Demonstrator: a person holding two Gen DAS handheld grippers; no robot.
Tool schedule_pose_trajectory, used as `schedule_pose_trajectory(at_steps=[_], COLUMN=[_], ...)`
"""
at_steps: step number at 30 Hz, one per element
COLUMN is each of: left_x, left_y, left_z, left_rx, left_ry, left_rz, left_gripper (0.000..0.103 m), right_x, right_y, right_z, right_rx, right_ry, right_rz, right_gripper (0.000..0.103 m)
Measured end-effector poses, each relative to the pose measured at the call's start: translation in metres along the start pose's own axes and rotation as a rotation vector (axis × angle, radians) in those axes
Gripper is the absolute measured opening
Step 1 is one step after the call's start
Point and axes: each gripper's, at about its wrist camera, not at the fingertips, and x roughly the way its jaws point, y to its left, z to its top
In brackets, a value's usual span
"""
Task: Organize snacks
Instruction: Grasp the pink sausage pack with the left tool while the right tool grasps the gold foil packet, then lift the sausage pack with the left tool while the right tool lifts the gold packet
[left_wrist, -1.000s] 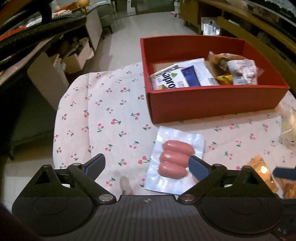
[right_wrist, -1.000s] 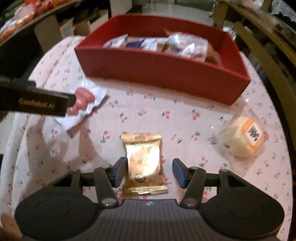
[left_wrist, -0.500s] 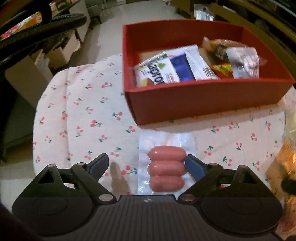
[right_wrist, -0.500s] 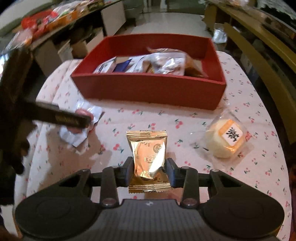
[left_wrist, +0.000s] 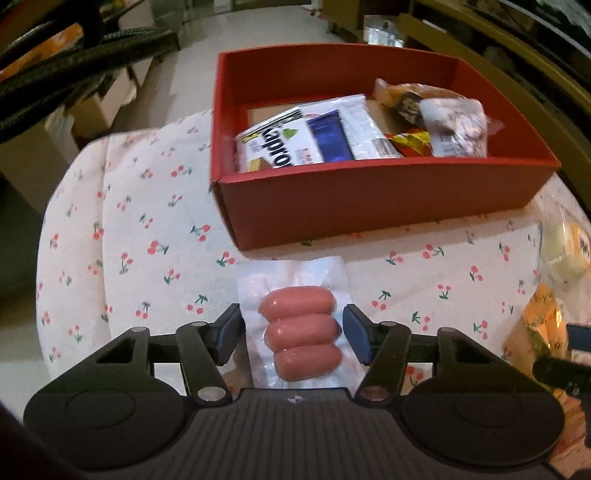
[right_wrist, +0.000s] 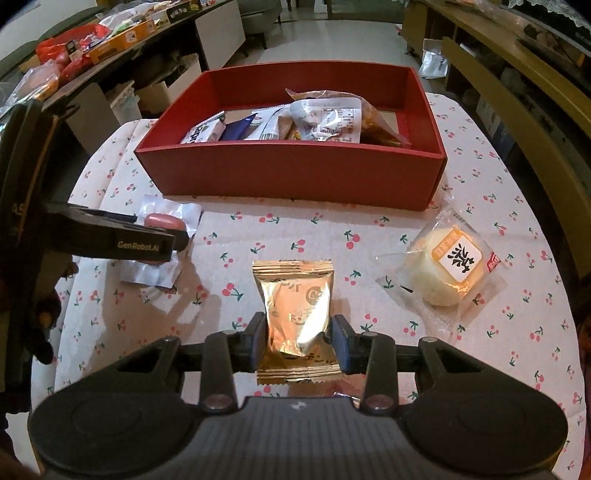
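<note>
Sausage pack (left_wrist: 300, 328) — our left gripper (left_wrist: 293, 334) has just been closing, pads now at its edges; right gripper (right_wrist: 298, 341) clamps gold packet (right_wrist: 297, 314) — red box (right_wrist: 295, 173) beyond.

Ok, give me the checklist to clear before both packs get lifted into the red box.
1. Right gripper clamped on the gold packet: ok, pads press its sides.
2. Left gripper, jaws just closing, around the sausage pack: pack sits between the pads; firm contact cannot tell.
3. Red box has free room: ok, far end is bare.
4. Path to the box clear: ok.
5. Bun out of the way: ok, off to the right.
</note>
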Motion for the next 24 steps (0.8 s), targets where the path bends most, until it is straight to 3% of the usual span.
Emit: schedule_pose_trajectory(at_steps=[3,7,8,11,15,24], left_x=[0.0,0.013,0.016,0.019,0.009,-0.012], left_y=[0.002,-0.005,-0.004,0.001,0.003,-0.005], left_z=[0.003,0.006,0.008,0.014,0.011,-0.005], left_rx=[-0.021,-0.001,-0.011,-0.059,-0.046,-0.01], left_ry=[-0.004,-0.001,-0.002,-0.002,-0.032,-0.045], left_rz=[0.004,0.054,0.064,0.047,0.044,0.003], left_gripper=[0.071,0.102,0.103,0.1,0.078,0.068], right_x=[-0.001,0.0,0.001,0.002,0.002,-0.013], right_y=[0.0,0.0,0.0,0.001,0.0,-0.005], right_z=[0.0,0.001,0.001,0.001,0.004,0.005], right_rx=[0.0,0.006,0.011,0.008,0.004,0.016], right_ry=[-0.004,-0.001,0.002,0.006,-0.001,-0.054], right_rz=[0.003,0.01,0.015,0.011,0.008,-0.006], right_gripper=[0.045,0.045,0.045,0.045,0.045,0.045])
